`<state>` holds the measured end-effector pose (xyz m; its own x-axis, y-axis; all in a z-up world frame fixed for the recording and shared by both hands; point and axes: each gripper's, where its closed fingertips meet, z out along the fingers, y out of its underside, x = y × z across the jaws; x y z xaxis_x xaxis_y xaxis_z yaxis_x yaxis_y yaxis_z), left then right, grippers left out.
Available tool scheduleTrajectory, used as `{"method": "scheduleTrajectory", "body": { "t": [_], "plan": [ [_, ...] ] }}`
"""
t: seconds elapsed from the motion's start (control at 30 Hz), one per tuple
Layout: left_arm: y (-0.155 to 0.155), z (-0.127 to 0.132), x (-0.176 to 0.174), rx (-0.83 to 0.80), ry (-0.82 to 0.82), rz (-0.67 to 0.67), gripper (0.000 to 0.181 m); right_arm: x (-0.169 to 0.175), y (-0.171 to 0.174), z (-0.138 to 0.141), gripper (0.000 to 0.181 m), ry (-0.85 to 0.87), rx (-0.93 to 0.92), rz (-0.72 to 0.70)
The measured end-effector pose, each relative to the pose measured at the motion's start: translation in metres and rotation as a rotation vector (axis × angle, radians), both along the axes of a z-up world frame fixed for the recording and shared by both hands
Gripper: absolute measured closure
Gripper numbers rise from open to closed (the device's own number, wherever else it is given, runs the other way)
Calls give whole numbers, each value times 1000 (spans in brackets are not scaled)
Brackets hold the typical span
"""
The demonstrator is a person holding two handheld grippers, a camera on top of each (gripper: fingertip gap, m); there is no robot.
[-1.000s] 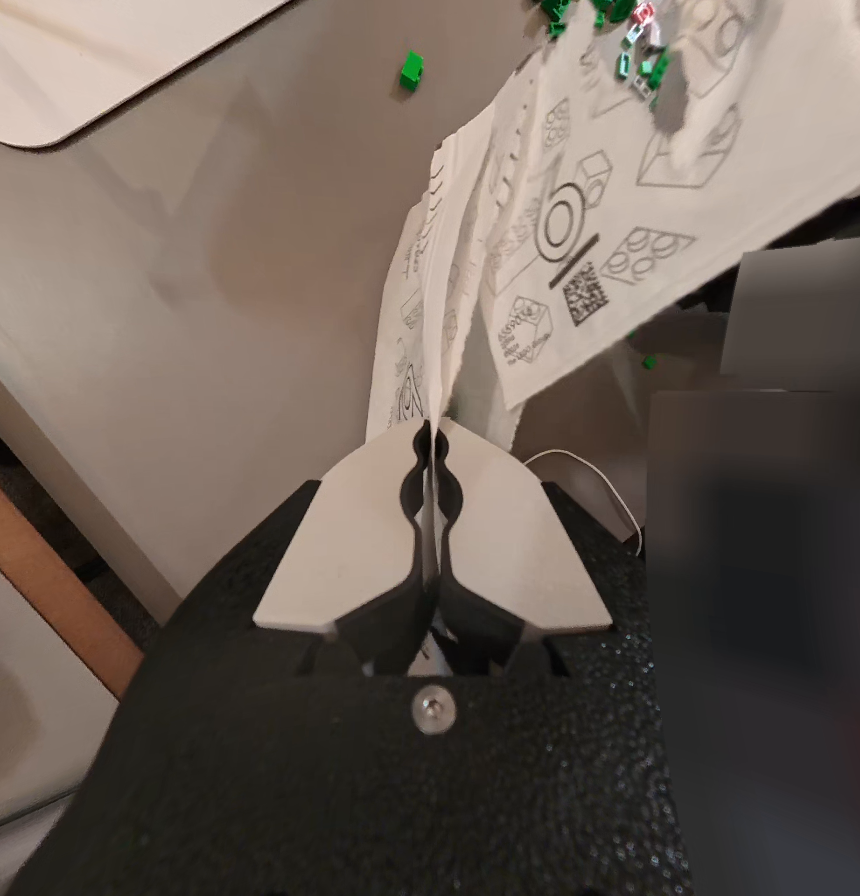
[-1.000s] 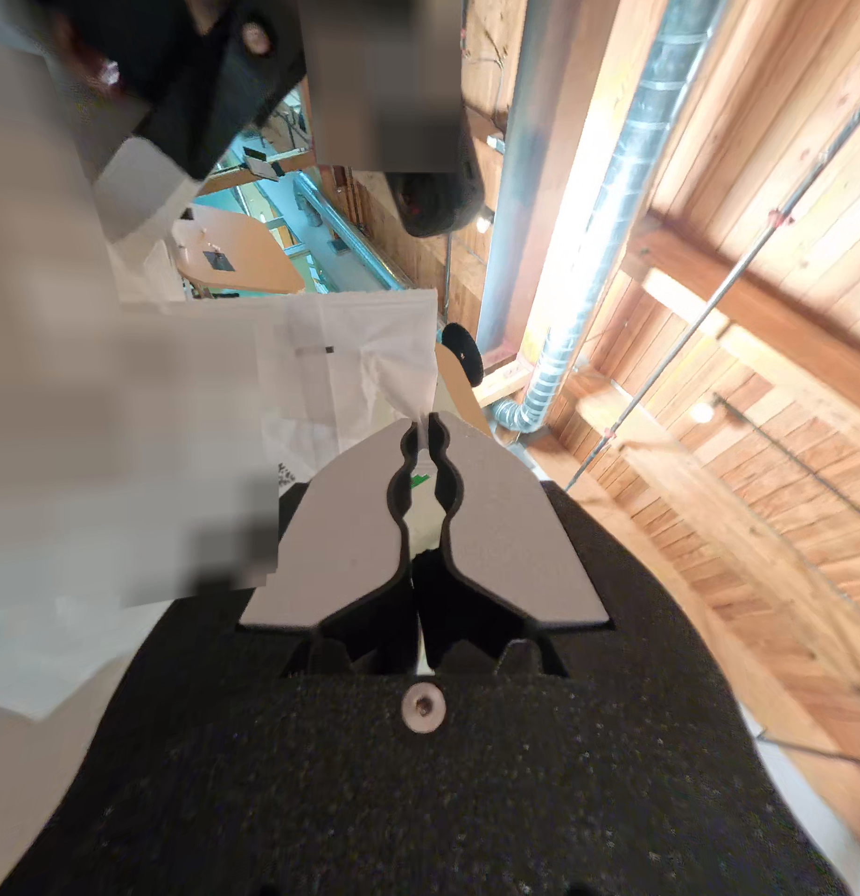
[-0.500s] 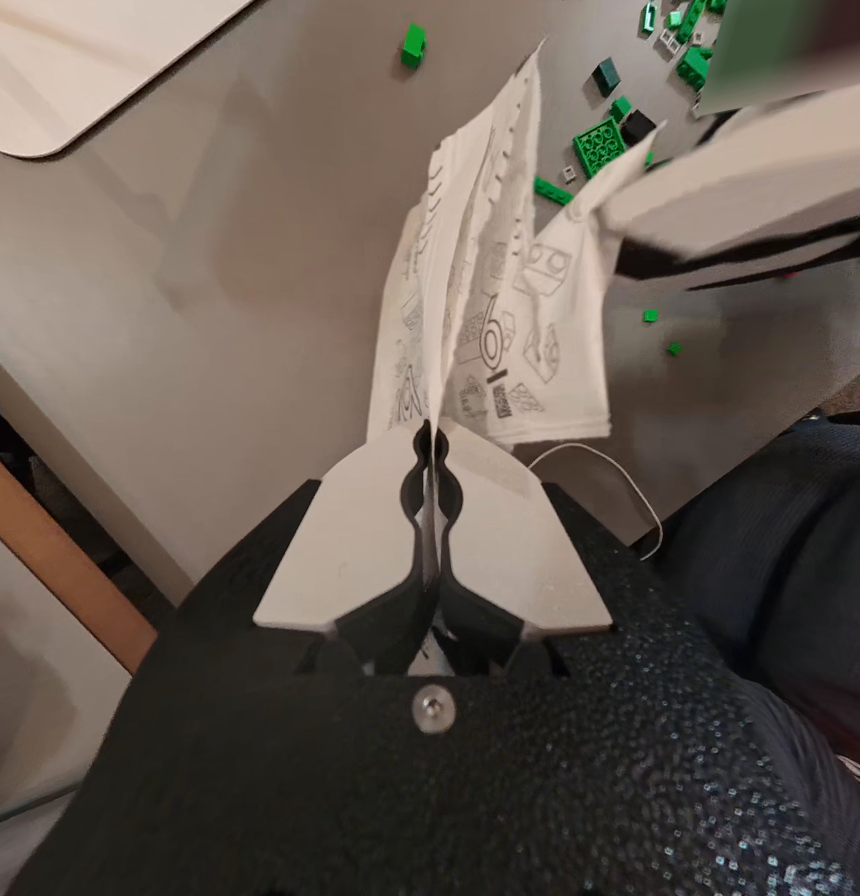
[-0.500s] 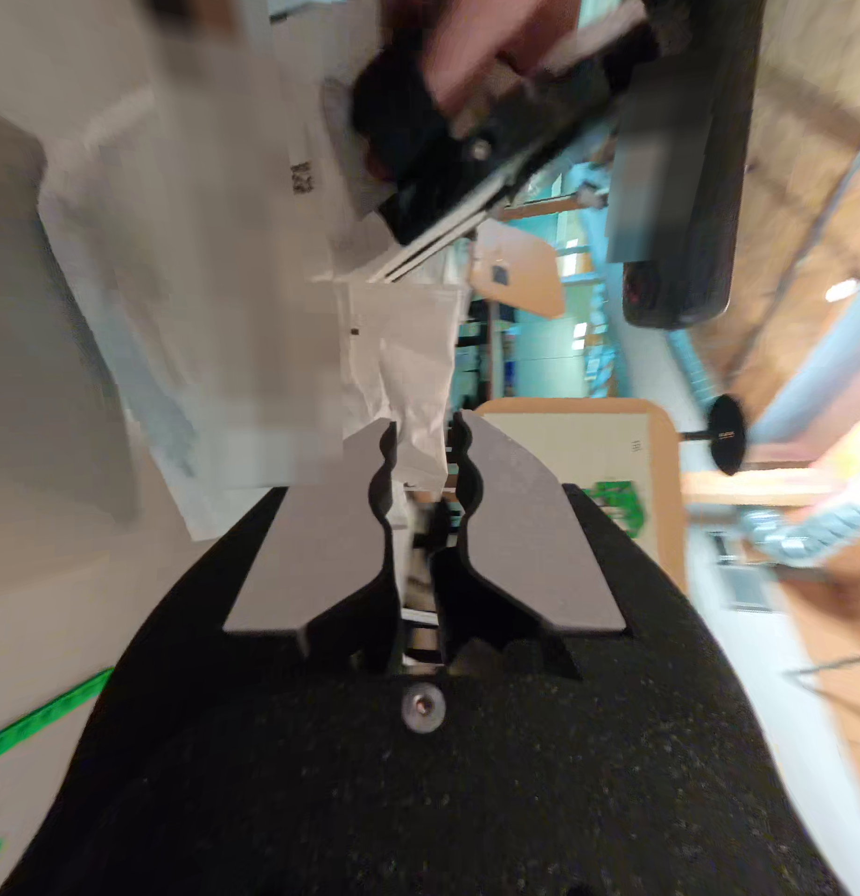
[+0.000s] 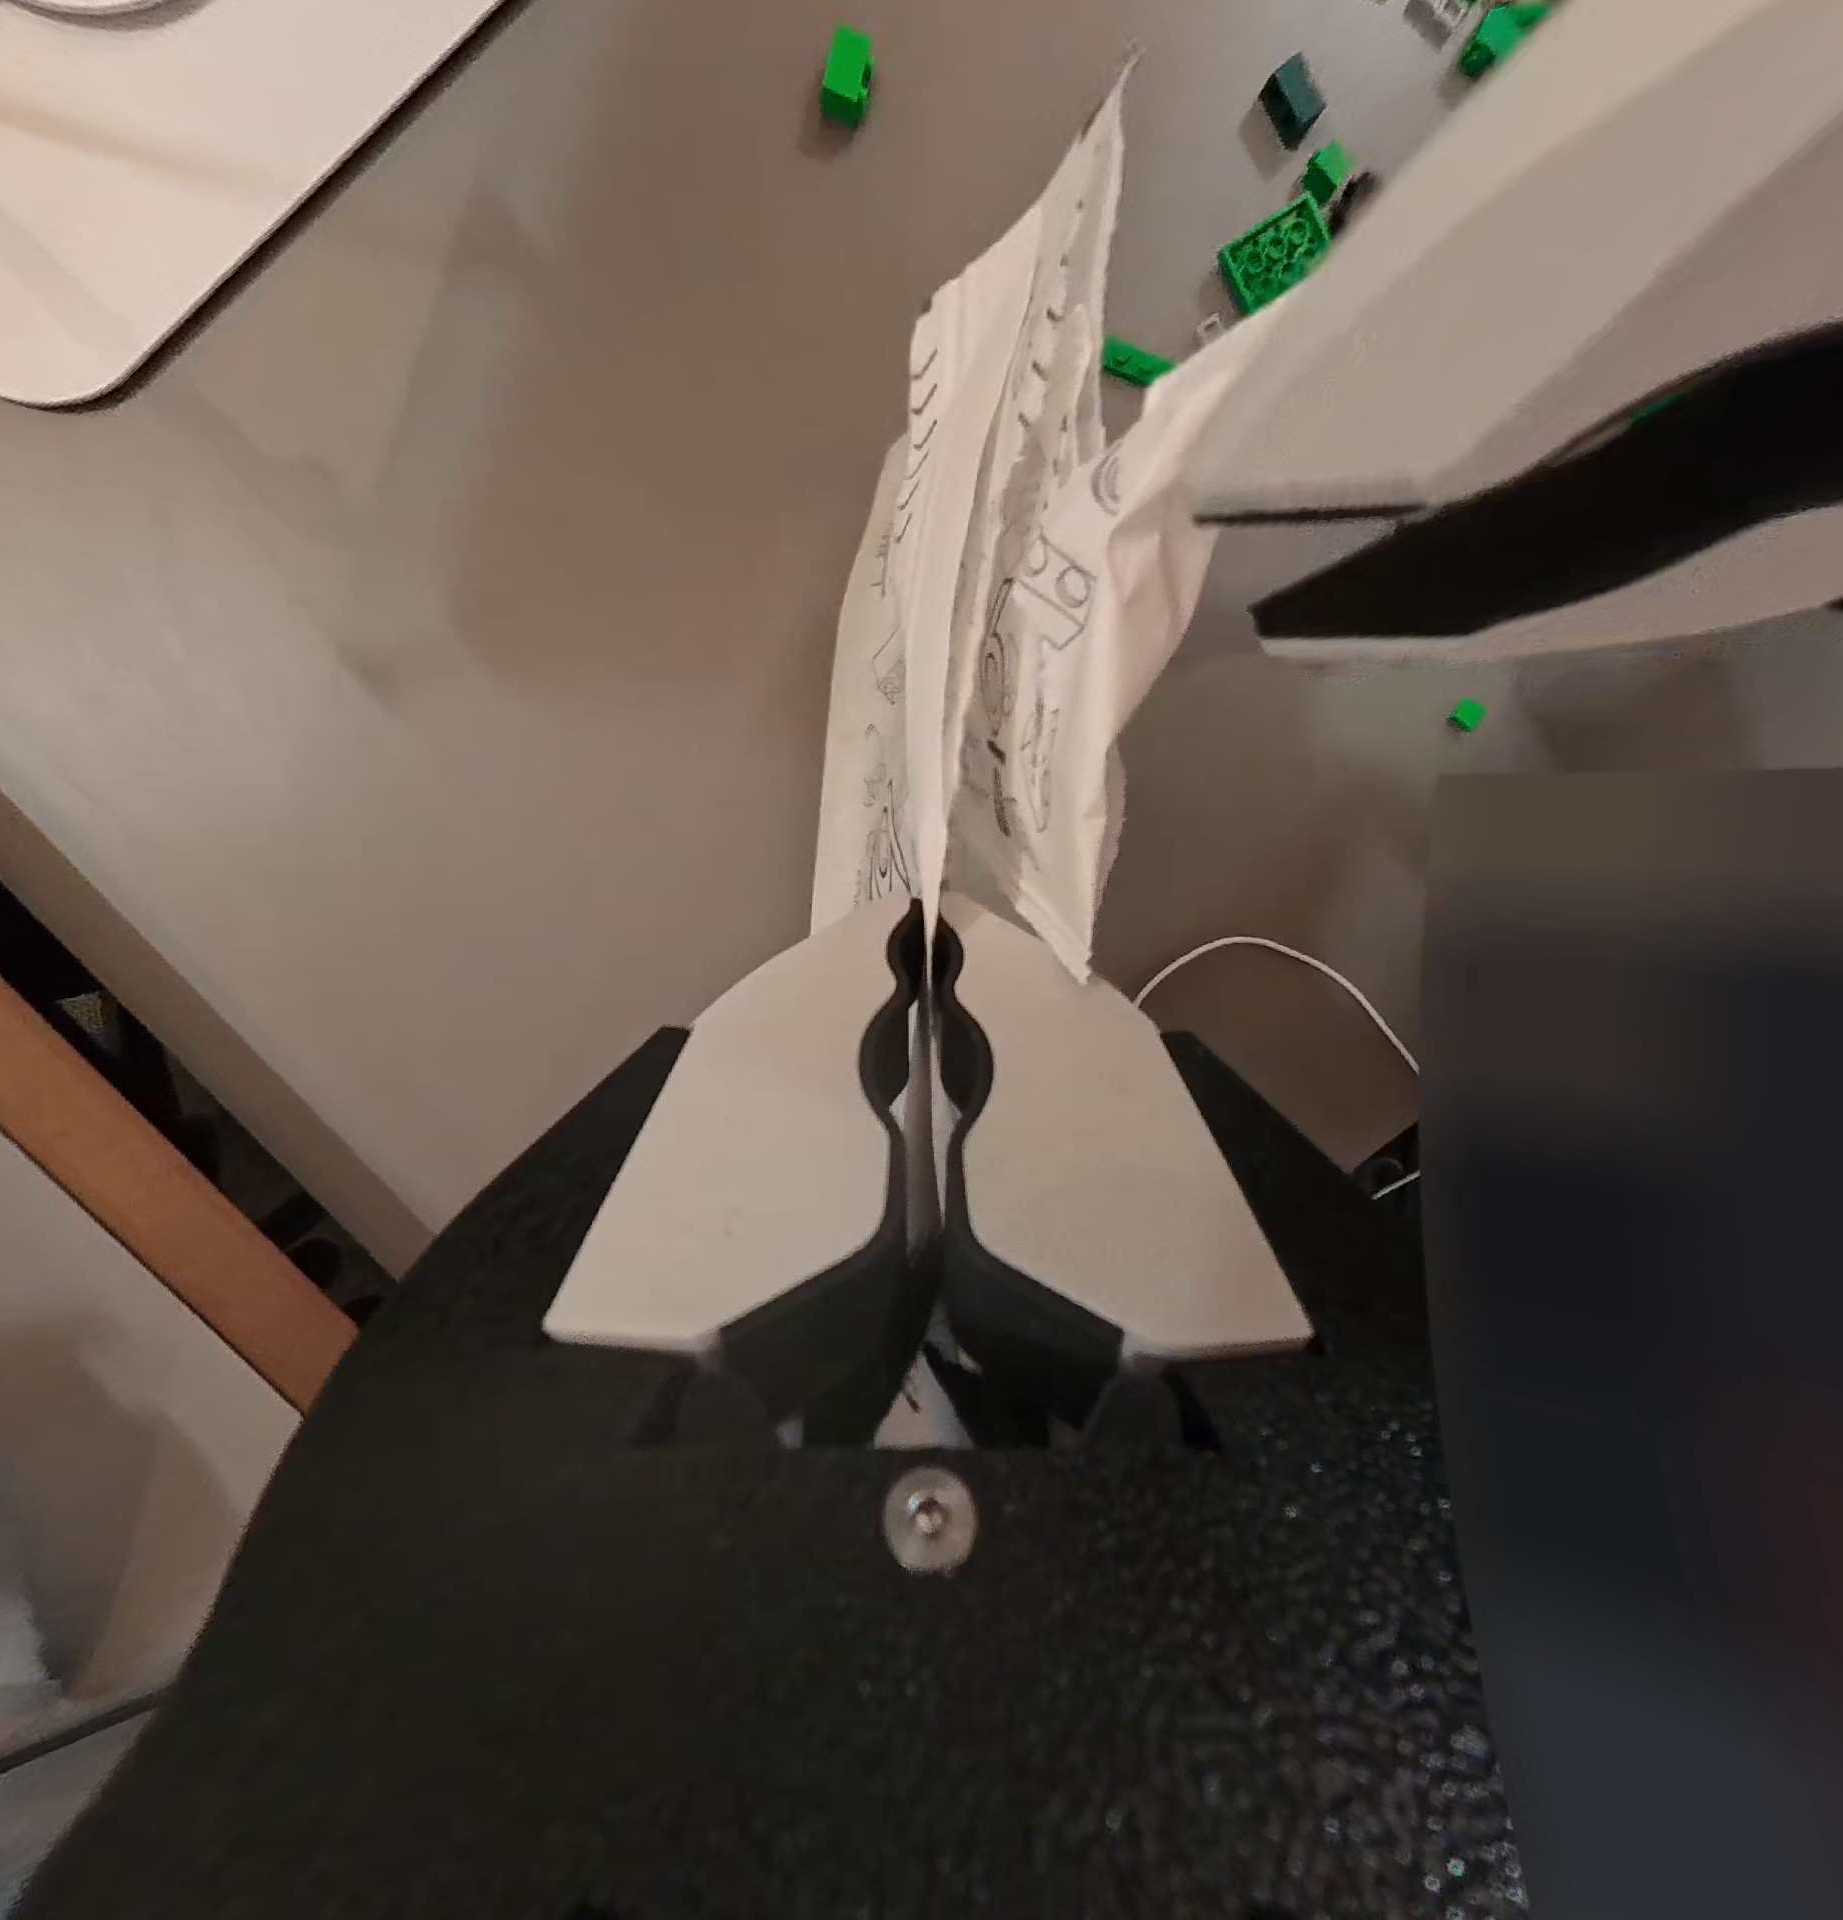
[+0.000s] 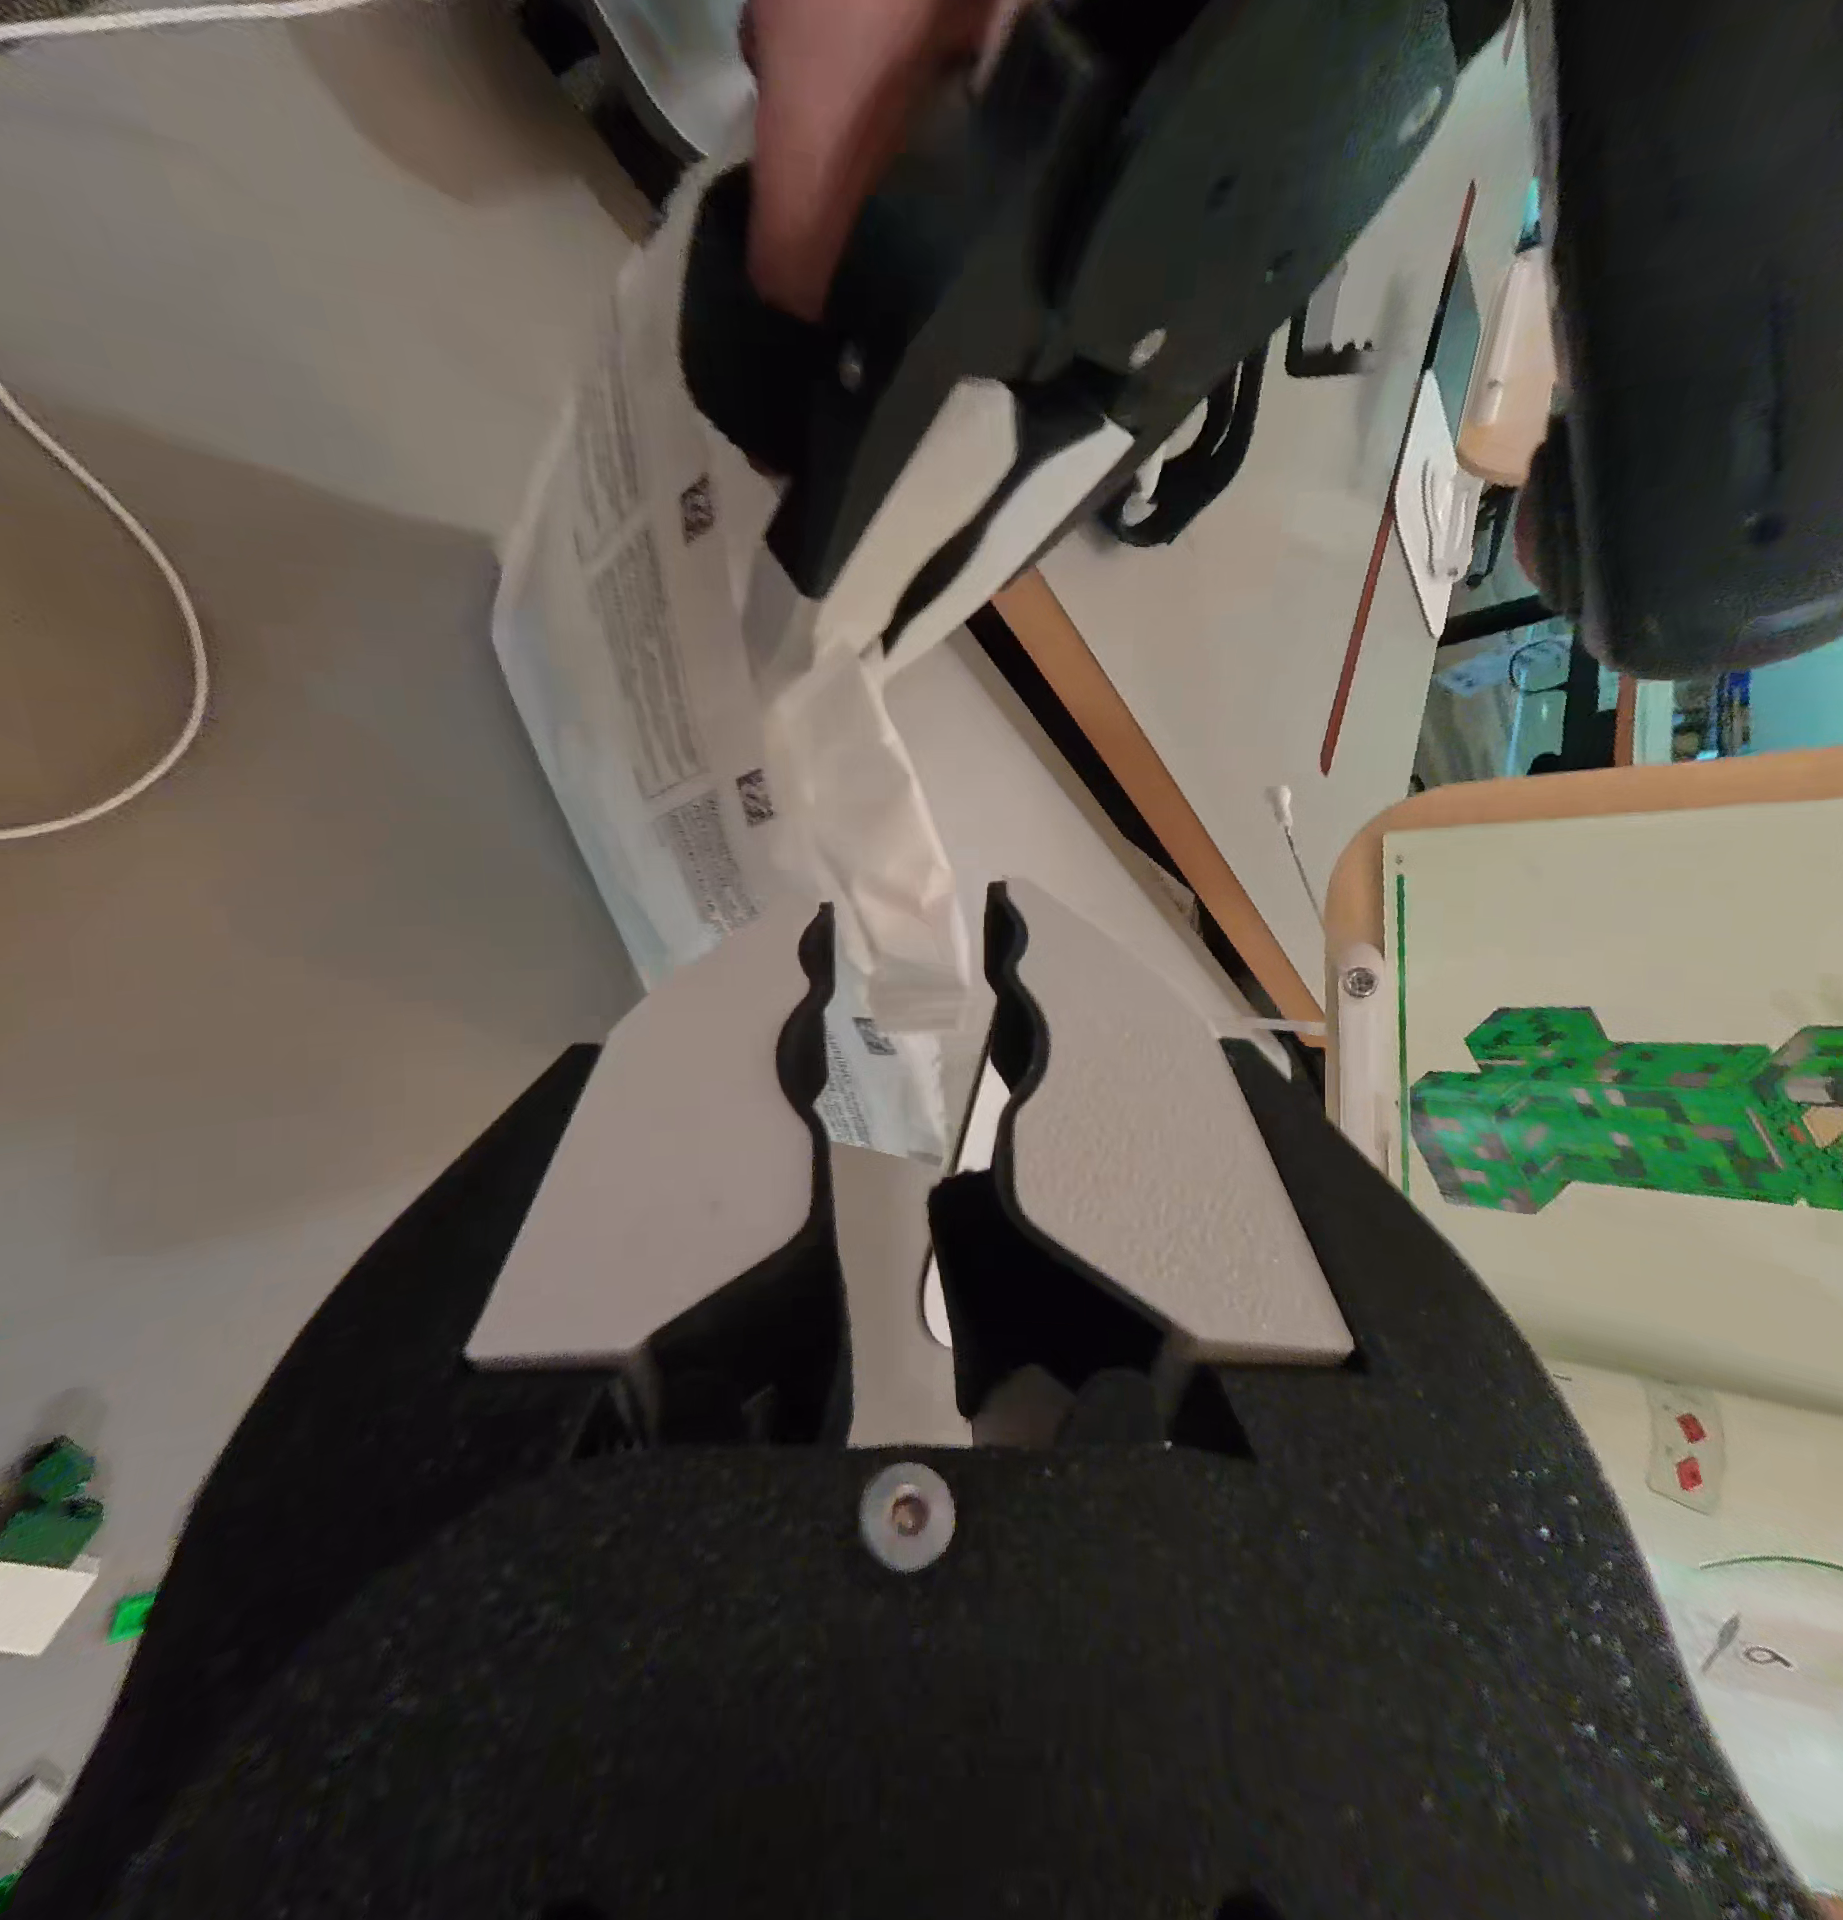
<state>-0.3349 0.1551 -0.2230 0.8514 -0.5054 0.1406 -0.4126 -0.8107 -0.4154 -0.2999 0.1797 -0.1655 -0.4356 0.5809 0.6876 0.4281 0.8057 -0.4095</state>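
My left gripper [image 5: 929, 920] is shut on the edge of a white paper bag [image 5: 1000, 623] printed with brick drawings and holds it up over the grey table [image 5: 481, 623]. My right gripper [image 6: 909, 904] is open, with a torn, twisted strip [image 6: 875, 790] of the bag lying between its fingers without being clamped. In the right wrist view the left gripper [image 6: 865, 634] shows at the top, held by a hand, with the bag [image 6: 647, 644] hanging from it. In the left wrist view the right gripper [image 5: 1234, 561] comes in from the upper right, at the bag's corner.
Loose green bricks [image 5: 1272, 251] lie on the table beyond the bag, one [image 5: 847, 78] apart at the top. A white cable [image 6: 158, 582] loops on the table. A pale board [image 5: 169, 156] lies at the far left. A sheet showing a green blocky figure [image 6: 1623, 1112] stands at the right. Left tips to right tips: about 7 cm.
My right gripper has gone from shut on the bag's corner to open and swung down from facing the ceiling to facing the table. My left gripper still holds the bag.
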Motion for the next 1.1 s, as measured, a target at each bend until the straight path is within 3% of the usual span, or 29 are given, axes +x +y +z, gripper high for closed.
{"method": "scheduleTrajectory", "body": {
  "t": [0.2, 0.33, 0.5, 0.77, 0.9, 0.93, 1.1],
  "plan": [
    [-2, -2, 6, -3, 34, -39, 181, -2, -6, -7, 152, -185, -297, 0],
    [-2, -2, 10, -3, 44, -66, 181, -5, -5, -11, 179, -235, -278, 22],
    [-1, 4, 8, 42, -5, -63, 181, 1, -7, -14, 180, -218, -342, 69],
    [3, 12, 17, 102, -41, -123, 181, -6, 3, -14, 180, -167, -171, 32],
    [2, 13, 22, 118, -19, -160, 181, 2, 2, -26, 180, -292, -217, 15],
    [3, 12, 21, 115, -13, -155, 181, 4, 1, -26, 178, -309, -236, 10],
    [0, 11, 18, 109, -21, -166, 181, 17, 5, -4, 135, -252, -339, -6]
  ]
}}
